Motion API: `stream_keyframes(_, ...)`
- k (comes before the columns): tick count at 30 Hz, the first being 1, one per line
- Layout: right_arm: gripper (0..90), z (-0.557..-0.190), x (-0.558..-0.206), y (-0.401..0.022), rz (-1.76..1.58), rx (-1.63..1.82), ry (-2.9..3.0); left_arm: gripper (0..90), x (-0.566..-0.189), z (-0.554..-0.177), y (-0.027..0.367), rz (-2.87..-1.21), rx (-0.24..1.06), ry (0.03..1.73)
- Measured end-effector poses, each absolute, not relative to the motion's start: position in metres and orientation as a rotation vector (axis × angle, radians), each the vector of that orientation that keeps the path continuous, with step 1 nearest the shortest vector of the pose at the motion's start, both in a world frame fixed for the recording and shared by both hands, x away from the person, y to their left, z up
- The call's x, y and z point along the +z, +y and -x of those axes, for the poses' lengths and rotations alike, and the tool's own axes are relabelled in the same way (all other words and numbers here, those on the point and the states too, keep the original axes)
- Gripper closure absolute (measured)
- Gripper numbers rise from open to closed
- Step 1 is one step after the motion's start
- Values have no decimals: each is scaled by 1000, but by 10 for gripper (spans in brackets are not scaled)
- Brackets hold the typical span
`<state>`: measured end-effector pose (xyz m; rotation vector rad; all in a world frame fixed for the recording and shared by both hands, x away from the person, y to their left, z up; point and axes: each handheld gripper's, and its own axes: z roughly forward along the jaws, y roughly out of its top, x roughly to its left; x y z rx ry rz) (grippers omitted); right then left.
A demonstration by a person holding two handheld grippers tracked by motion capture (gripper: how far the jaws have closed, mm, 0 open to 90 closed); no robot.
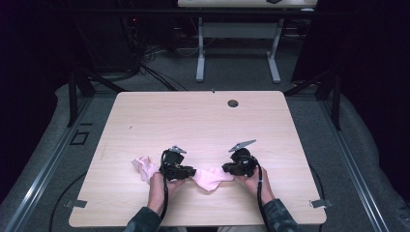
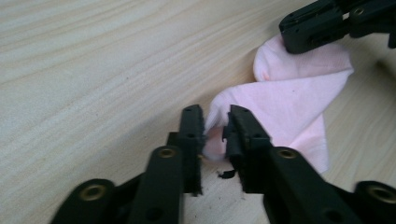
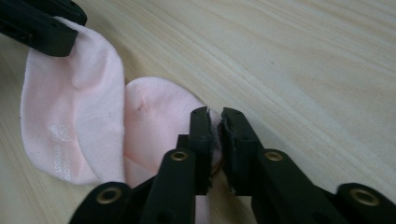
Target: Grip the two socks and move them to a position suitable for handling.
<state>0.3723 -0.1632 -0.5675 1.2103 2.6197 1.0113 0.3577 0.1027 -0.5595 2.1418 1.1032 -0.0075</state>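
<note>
The black jaws of the left gripper (image 2: 215, 135) are being seen closest in the left gripper view, nearly pressed together and pinching a fold of the pink sock (image 2: 289, 102). In the right gripper view, the right gripper (image 3: 215, 133) is likewise being held nearly shut on another edge of the sock (image 3: 93, 116), a thin sliver of fabric being caught between the pads. The sock is lying at the near middle of the table (image 1: 203, 116), being stretched between the two grippers; a second pink piece (image 1: 144, 167) is trailing out to the left of the left gripper (image 1: 189, 171), and whether it is a separate sock cannot be told. From above, the right gripper (image 1: 227, 168) is being held by a hand just right of the cloth. The work is being judged as early: both grips are being made, but the fabric is still rumpled and partly folded over itself, so straightening or folding is being left to do
</note>
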Motion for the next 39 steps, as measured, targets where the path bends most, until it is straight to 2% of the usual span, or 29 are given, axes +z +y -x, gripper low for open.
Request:
stream_keyframes(1, 865, -371, -567, -165, -1216, 1010, 2624, 883, -561, -357, 104, -2138, -10, 1093)
stream_keyframes(14, 862, -346, -551, -191, -1322, 969, 2575, 893, -554, -333, 116, -2050, 46, 1038)
stream_keyframes(16, 842, -344, -551, -194, -1325, 990, 2573, 891, -556, -332, 118, -2043, 41, 1045)
stream_keyframes(20, 680, -337, -555, -204, -1283, 990, 2530, 886, -562, -332, 122, -2038, 31, 1069)
stream_keyframes(24, 660, -334, -553, -215, -1290, 1024, 2501, 879, -562, -331, 126, -2029, 23, 1078)
stream_keyframes(25, 650, -334, -550, -221, -1303, 1048, 2484, 791, -560, -333, 127, -2038, 18, 1077)
stream_keyframes(27, 648, -335, -547, -223, -1310, 1062, 2474, 722, -559, -334, 128, -2036, 13, 1076)
stream_keyframes(28, 648, -335, -547, -223, -1310, 1062, 2474, 722, -558, -335, 129, -2033, 0, 1079)
stream_keyframes(31, 632, -345, -542, -216, -1269, 1077, 2497, 553, -553, -337, 133, -2017, -4, 1092)
stream_keyframes(32, 632, -345, -542, -216, -1269, 1077, 2497, 553, -551, -337, 134, -2010, -6, 1096)
stream_keyframes(36, 619, -357, -544, -206, -1244, 1078, 2546, 456, -541, -340, 139, -1994, -10, 1093)
stream_keyframes(39, 618, -364, -550, -203, -1262, 1098, 2588, 431, -537, -345, 138, -1992, -18, 1099)
